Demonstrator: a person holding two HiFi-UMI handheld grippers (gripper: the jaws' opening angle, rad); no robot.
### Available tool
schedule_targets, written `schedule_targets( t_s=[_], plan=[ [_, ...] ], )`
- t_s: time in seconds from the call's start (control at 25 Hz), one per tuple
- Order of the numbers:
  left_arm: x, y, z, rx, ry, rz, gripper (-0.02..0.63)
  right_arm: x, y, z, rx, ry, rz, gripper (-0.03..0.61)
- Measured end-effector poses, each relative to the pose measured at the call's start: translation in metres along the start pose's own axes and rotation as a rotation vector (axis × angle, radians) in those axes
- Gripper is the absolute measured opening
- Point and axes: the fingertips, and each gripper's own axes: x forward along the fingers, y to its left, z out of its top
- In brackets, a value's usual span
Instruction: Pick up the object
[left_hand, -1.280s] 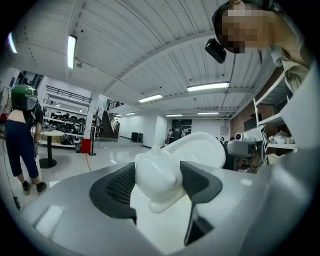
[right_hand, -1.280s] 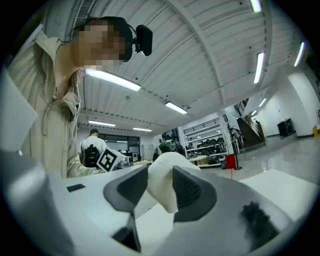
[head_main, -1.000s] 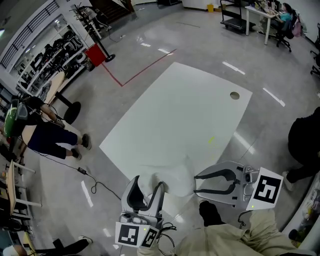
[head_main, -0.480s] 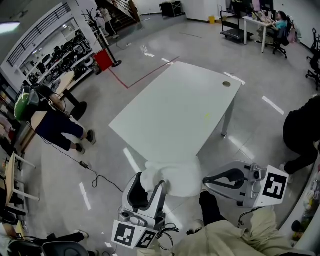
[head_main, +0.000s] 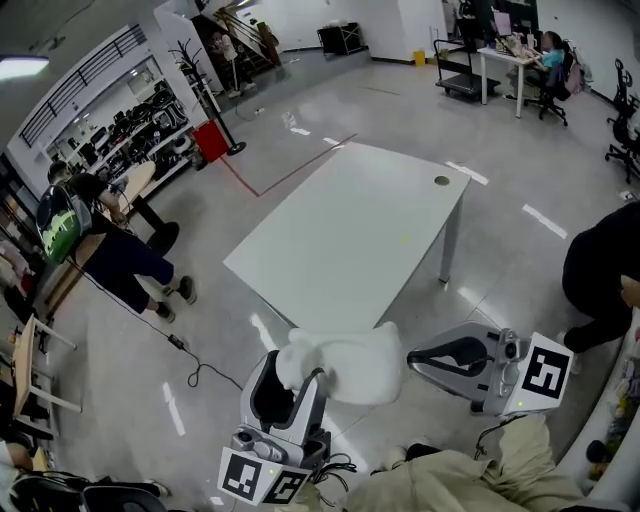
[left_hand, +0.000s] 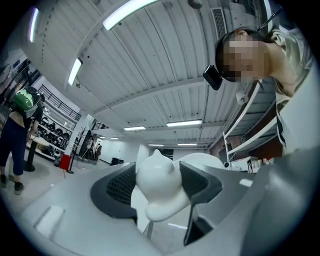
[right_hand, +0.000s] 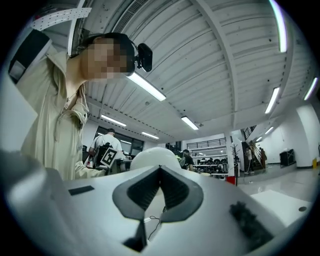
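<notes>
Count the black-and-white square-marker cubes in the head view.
2. One cube rides the left gripper, which holds a white rounded object, bottom centre; the other rides the shut right gripper, lower right. None seems hidden.

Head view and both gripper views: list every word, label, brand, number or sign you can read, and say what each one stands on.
No word, number or brand can be read in any view.
Left marker cube, on the left gripper: black-and-white square patterns, no letters.
Right marker cube, on the right gripper: the same, patterns only.
White rounded object between the left gripper's jaws: no print shows.
</notes>
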Motion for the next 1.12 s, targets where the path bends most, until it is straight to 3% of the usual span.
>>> schedule_targets(
  t_s=[0.4,1.12],
  plan=[
    [0.020,-0.012,-0.001,-0.013,0.006,-0.023,0.281,-0.011,-0.015,-0.004,-0.019,0.094,0.017,0.002],
    [0.007,-0.028,0.006,0.044,0.020,-0.037,0.282,-0.018,0.004,0.001,-0.037,0.111,0.013,0.000]
  ],
)
